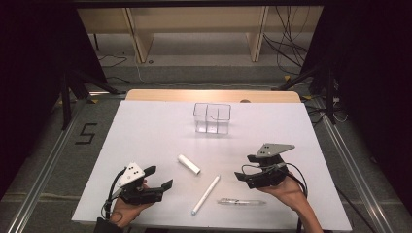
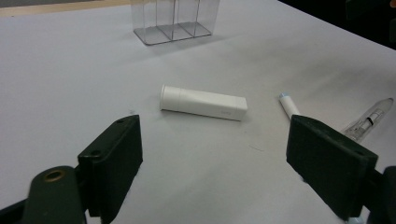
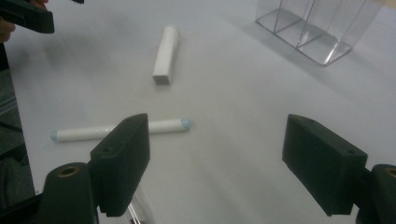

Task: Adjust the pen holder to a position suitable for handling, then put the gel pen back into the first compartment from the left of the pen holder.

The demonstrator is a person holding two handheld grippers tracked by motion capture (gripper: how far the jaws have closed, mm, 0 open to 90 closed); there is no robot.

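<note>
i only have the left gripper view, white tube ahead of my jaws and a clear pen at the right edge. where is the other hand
Observer: The right tongs hover open just above the clear pen, gripping nothing.
Operator: how does the long white marker lie
Observer: The white marker lies slanted between the two hands, its far end nearer the right one.
Operator: is the clear box empty
Observer: From above, the clear box shows nothing in its compartments; the white tube lies on the table, nearer you.
</note>
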